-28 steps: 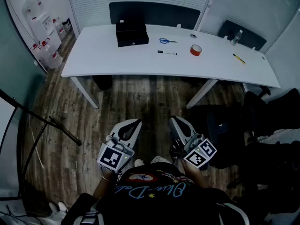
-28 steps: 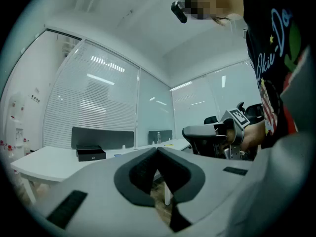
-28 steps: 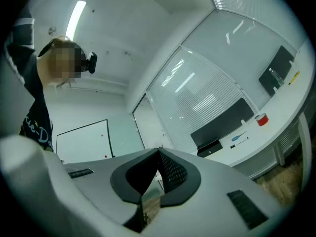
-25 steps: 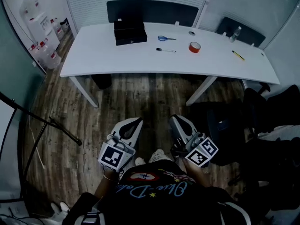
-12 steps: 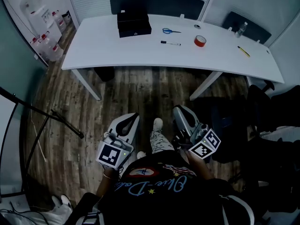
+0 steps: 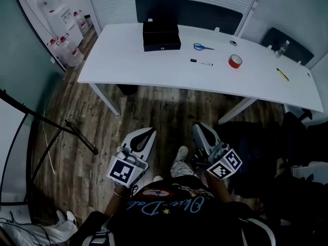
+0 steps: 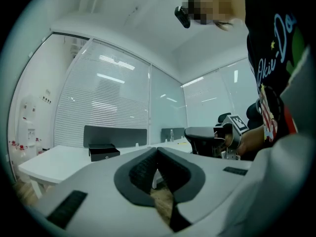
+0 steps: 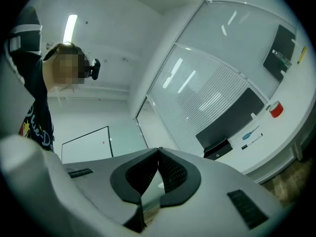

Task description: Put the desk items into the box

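Observation:
The black box stands closed at the back of the white desk. Blue-handled scissors, a black marker, a red tape roll and a yellow pen lie to its right. My left gripper and right gripper are held low over the wooden floor, well short of the desk. Both are shut with nothing in them. The left gripper view shows the box far ahead. In the right gripper view the box and tape roll are distant.
Water bottles and a dispenser stand at the left wall. A black tripod leg crosses the floor on the left, and dark office chairs are at the right. A small bottle stands at the desk's far right.
The desk has come nearer and shifted right in the head view. A shoe has come into view between the grippers. Both grippers stay shut and empty.

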